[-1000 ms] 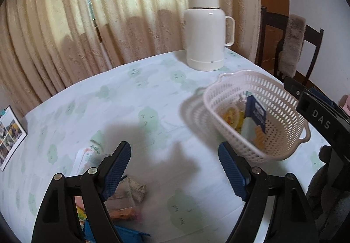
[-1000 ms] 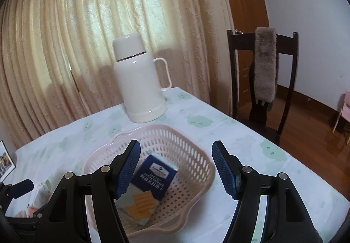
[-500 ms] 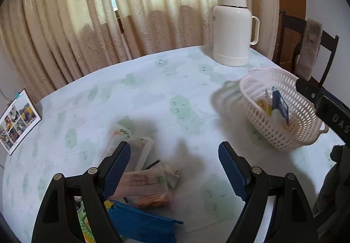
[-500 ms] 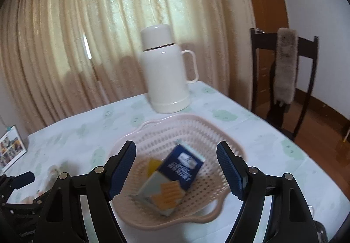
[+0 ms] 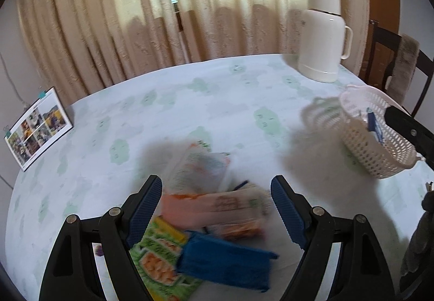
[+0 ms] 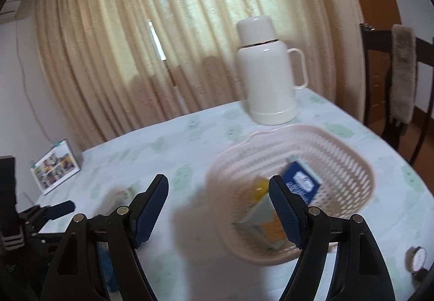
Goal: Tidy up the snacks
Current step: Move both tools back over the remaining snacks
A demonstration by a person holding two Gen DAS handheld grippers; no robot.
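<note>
Blue pads of your left claw gape, empty, over the snack pile, lower centre, left view only. Right view: your right claw released too; basket w/ blue box, centre-right on surface.

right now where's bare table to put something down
Bare cloth between the photo stand and the thermos, along the curtain side. Also between the snack pile and the basket. Crowded under the left tongs, where packets overlap.
</note>
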